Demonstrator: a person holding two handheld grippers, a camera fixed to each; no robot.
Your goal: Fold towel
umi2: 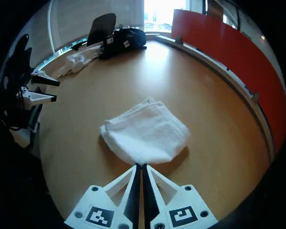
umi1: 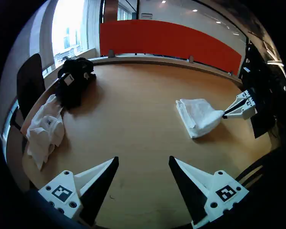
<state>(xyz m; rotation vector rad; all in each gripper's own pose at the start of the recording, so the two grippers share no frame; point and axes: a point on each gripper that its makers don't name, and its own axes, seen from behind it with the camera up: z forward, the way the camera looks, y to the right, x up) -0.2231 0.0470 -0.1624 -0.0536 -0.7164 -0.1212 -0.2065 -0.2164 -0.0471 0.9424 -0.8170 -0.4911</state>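
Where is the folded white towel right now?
In the right gripper view, the folded towel lies mid-table, near corner pinched by the right gripper, red partition to its right.

The left gripper [umi1: 143,158] has two white plastic fingers [umi1: 82,179] shaped like pointy triangles, black on the inside. Each finger has a black-and-white square mark [umi1: 61,192] and small round screw holes [umi1: 73,204] near it. The right gripper [umi2: 141,166] looks the same: white, pointy, black inside, with square marks.
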